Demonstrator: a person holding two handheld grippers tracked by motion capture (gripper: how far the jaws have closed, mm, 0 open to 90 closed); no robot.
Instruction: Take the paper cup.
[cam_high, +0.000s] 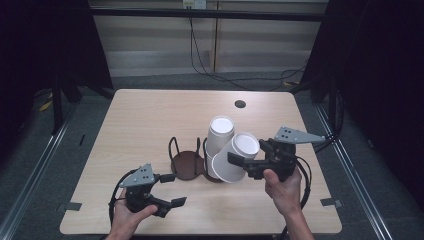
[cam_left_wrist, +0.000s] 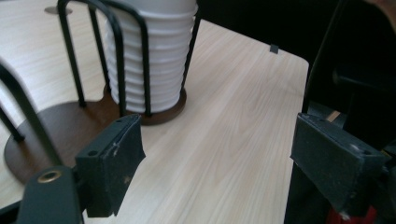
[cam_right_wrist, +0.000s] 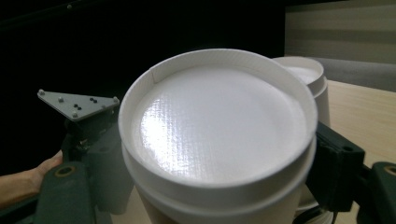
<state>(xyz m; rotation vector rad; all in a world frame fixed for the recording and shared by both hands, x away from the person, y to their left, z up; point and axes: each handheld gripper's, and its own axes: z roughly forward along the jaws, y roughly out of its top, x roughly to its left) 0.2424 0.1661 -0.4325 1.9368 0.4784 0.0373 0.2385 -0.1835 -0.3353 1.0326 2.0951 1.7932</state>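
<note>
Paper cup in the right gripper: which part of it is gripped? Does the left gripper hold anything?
The right gripper clamps the paper cup by its side wall, bottom up. The left gripper holds nothing.

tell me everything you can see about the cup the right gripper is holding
The cup is white, looks like paper, and is upside down: its recessed, slightly glossy base with a raised rim faces up and toward the person. It is tilted, off the table, clamped across its side by the right gripper, beside the cup stack in the wire holder.

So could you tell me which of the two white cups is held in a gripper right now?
The tilted cup, clamped in the right gripper with its base facing up. The other, the upside-down cup stack, stands in the wire holder.
</note>
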